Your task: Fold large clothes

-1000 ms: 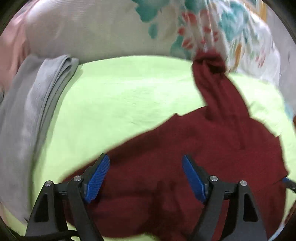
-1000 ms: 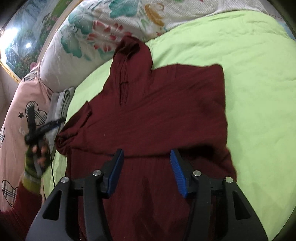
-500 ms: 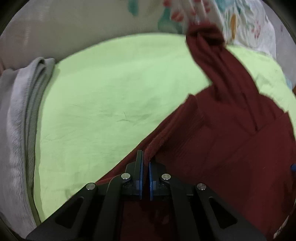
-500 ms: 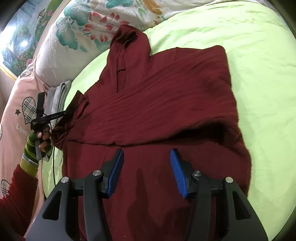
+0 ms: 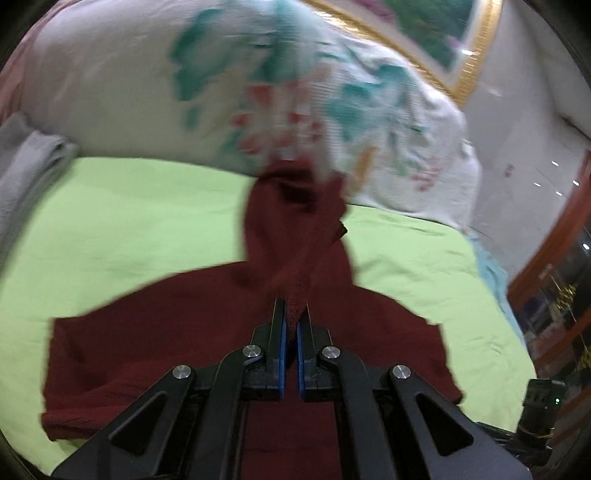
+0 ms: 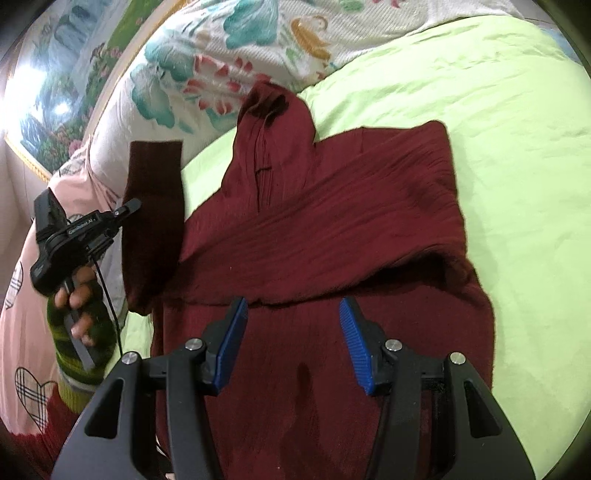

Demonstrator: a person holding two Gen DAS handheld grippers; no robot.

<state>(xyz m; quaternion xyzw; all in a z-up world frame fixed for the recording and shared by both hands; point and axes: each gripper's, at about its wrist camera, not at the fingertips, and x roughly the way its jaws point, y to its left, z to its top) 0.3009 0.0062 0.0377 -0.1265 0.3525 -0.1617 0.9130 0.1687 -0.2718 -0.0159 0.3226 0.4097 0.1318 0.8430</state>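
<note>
A dark red sweater lies on a light green bed sheet, one sleeve folded across its body. My left gripper is shut on the other sleeve and holds it lifted above the sweater; in the right wrist view that sleeve hangs from the left gripper at the sweater's left side. My right gripper is open and empty, hovering over the sweater's lower part.
A floral pillow lies at the head of the bed, touching the sweater's neck. Folded grey cloth sits at the left edge. A pink heart-print cover lies beside the bed. A framed picture hangs behind.
My left gripper closed on the sleeve at the sweater's left edge and raised it above the garment. My right gripper stayed open over the lower part.
</note>
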